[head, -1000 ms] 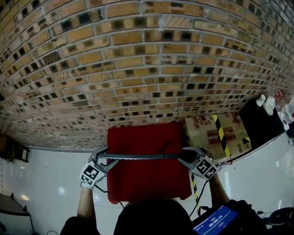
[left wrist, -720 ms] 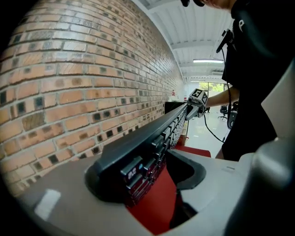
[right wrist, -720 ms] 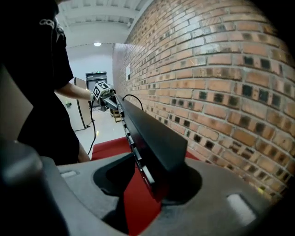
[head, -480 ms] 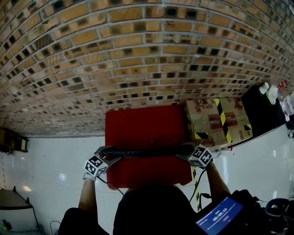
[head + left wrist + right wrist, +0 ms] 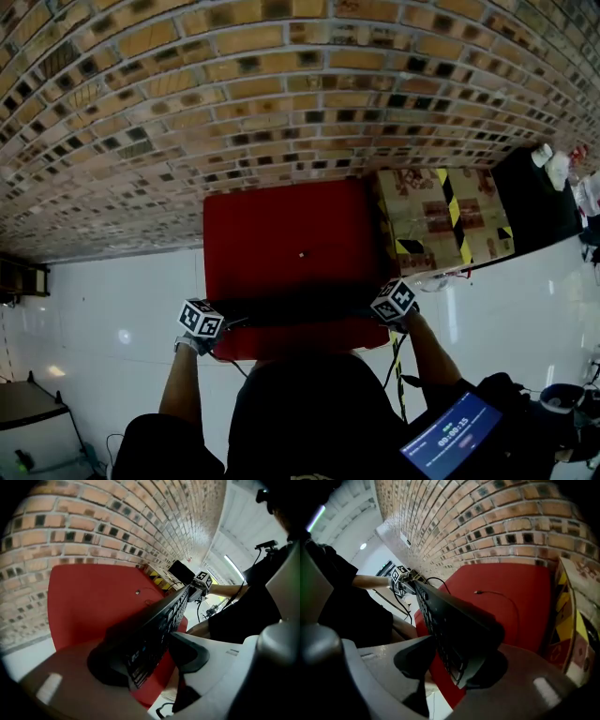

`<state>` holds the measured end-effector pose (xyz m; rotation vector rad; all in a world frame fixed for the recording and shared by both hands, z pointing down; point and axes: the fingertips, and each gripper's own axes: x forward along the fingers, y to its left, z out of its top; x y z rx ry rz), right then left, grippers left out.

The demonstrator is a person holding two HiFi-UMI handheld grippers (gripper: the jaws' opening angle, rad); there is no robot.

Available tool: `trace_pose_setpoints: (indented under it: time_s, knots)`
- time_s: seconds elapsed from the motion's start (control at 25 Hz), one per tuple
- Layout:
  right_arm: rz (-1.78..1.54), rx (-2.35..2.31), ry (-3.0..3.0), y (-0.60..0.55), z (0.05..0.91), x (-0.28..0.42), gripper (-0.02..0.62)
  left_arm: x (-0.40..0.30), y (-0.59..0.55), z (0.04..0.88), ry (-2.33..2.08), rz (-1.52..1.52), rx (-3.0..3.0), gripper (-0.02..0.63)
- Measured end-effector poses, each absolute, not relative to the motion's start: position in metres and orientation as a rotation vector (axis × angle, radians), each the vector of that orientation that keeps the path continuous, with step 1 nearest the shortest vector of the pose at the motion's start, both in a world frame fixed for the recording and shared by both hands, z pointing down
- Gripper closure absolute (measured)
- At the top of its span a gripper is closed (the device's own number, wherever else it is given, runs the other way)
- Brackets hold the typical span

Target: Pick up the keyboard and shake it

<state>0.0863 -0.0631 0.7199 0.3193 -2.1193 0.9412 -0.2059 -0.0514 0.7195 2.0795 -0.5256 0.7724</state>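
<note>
Nearest the person, the left gripper [image 5: 151, 662] pinches one end of the keyboard [image 5: 165, 615], a pad pressed on each face. At the other end, the right gripper [image 5: 449, 663] has its jaws easing open, with the keyboard's end between them and both pads touching it. The keyboard spans the two, tipped on its long edge over the near edge of the red table [image 5: 281, 225]; whether it rests there I can't tell. A cable [image 5: 508, 603] lies farther back on the table. A taped box [image 5: 441, 225] sits just beside the table, below a brick wall [image 5: 281, 94].
</note>
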Motion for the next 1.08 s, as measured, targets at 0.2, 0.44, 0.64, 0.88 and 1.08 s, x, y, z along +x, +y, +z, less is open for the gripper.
trace_pose_setpoints:
  time_s: [0.2,0.44,0.64,0.88,1.08]
  knots:
    - [1.062,0.273,-2.041,-0.046,0.752,0.084,0.413,-0.208,-0.035,0.754,-0.456,0.795,1.955,0.322]
    - [1.146,0.267,-1.993,-0.031,0.770,0.082,0.408,-0.211,-0.027,0.768,-0.430,0.821,1.898,0.319]
    - [1.164,0.265,-1.978,-0.029,0.779,0.080,0.405,-0.214,-0.025,0.774,-0.433,0.828,1.881,0.314]
    - [1.173,0.264,-1.970,-0.027,0.784,0.079,0.403,-0.215,-0.023,0.778,-0.432,0.829,1.869,0.313]
    - [1.164,0.263,-1.959,-0.029,0.785,0.079,0.400,-0.215,-0.022,0.780,-0.439,0.820,1.860,0.313]
